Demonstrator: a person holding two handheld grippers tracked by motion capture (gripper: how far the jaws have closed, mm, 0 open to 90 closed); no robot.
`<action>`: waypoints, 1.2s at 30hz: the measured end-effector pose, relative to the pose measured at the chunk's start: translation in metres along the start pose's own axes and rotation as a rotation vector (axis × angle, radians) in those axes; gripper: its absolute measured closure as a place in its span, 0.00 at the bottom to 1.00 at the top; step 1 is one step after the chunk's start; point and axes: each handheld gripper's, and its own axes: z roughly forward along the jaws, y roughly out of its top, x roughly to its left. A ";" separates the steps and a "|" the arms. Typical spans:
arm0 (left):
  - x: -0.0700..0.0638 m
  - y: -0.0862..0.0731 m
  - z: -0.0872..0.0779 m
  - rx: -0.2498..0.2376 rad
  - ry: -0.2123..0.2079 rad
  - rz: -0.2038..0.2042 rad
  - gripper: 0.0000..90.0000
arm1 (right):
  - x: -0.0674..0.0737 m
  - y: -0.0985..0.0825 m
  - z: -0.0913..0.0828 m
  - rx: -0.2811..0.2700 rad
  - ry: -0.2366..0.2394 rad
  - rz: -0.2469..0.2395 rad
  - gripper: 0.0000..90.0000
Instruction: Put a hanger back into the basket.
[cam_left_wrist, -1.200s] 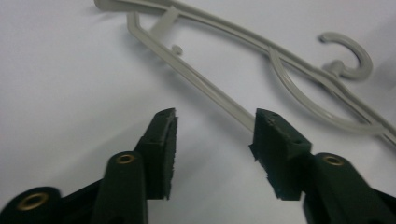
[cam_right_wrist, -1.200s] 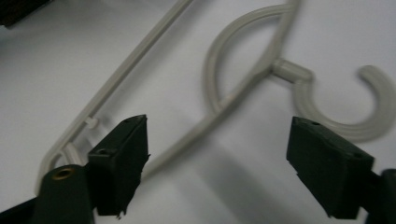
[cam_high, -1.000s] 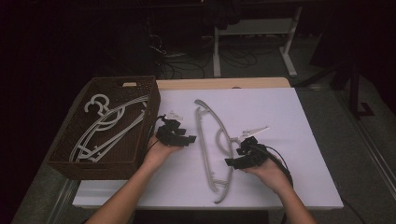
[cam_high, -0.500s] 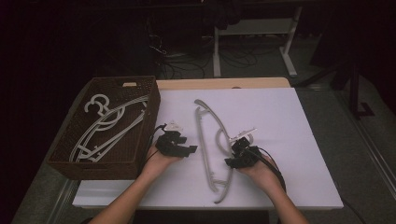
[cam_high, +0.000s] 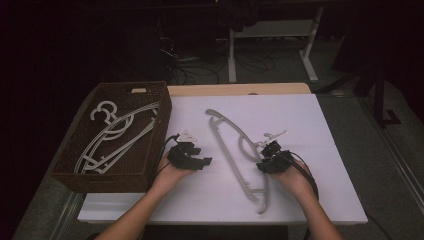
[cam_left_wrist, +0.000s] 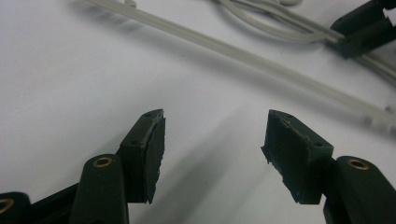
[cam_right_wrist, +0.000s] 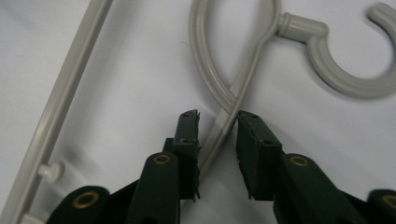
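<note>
While the grey plastic hanger (cam_high: 235, 150) is lying flat on the white table (cam_high: 320, 150), just right of the woven basket (cam_high: 160, 125) that is already holding other hangers (cam_high: 112, 135), the right gripper (cam_right_wrist: 218, 116) is closing in on it. Its jaws have just been narrowing, and in the right gripper view they are straddling the curved arm of the hanger below the hook (cam_right_wrist: 345, 70). The left pad is sitting close against the plastic, but a sliver of gap is showing on the right, so the grasp is looking not quite complete. The left gripper (cam_left_wrist: 212, 126) is hovering with its jaws apart over bare table, gripping nothing, with the hanger's long bar running past beyond its tips.

The step in hand is looking like the pick-up of this hanger, probably for the basket. The next move is calling for the right jaws to finish clamping on the thin arm before any lift. The piece is long and light, so held near the hook it is likely to swing. The left gripper may be needing to take the straight bar to steady it on the way across.
</note>
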 end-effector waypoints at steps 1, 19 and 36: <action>0.000 0.000 0.000 -0.001 0.000 -0.001 0.42 | -0.004 -0.001 -0.001 -0.002 -0.006 0.000 0.80; -0.003 0.001 -0.003 -0.013 -0.006 0.010 0.42 | -0.055 -0.018 -0.012 -0.037 0.019 0.006 0.90; -0.004 0.003 -0.007 -0.025 -0.018 0.013 0.42 | -0.015 0.035 0.022 -0.046 0.196 -0.254 0.90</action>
